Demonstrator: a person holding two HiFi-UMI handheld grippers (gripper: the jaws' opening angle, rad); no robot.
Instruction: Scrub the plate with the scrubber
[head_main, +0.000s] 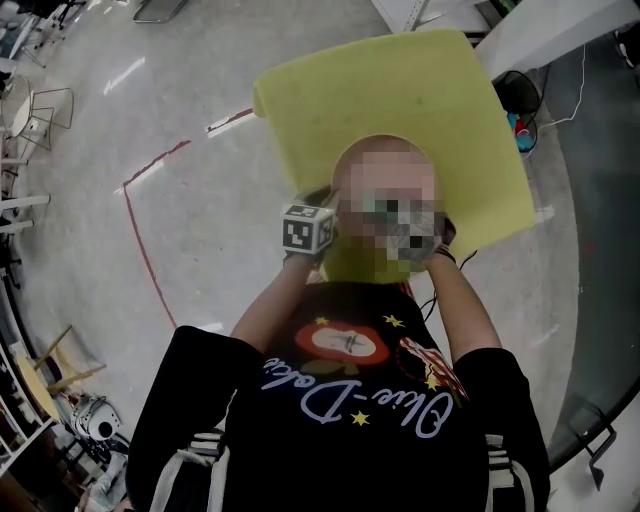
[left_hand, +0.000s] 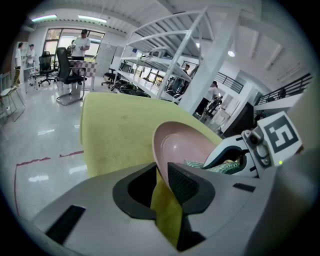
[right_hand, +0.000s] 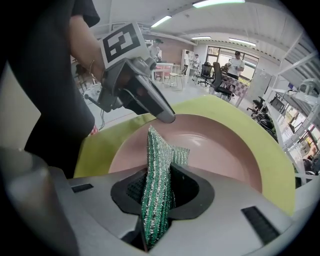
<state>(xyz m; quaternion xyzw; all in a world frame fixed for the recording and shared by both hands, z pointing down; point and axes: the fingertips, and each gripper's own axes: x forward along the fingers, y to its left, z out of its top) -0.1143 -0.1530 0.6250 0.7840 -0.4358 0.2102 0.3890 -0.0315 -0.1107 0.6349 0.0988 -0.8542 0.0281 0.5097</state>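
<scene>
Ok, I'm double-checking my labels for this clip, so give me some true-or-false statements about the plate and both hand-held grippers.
The left hand-held gripper clamps the pink plate by its rim. True.
The right hand-held gripper is empty. False: it is shut on the green scrubber.
The plate is blue. False: it is pink.
The surface behind the plate is yellow-green. True.

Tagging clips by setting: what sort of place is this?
Likely an open lab or workshop-style office, not a kitchen: office chairs, tall white racking, and a polished floor marked with red tape.
</scene>
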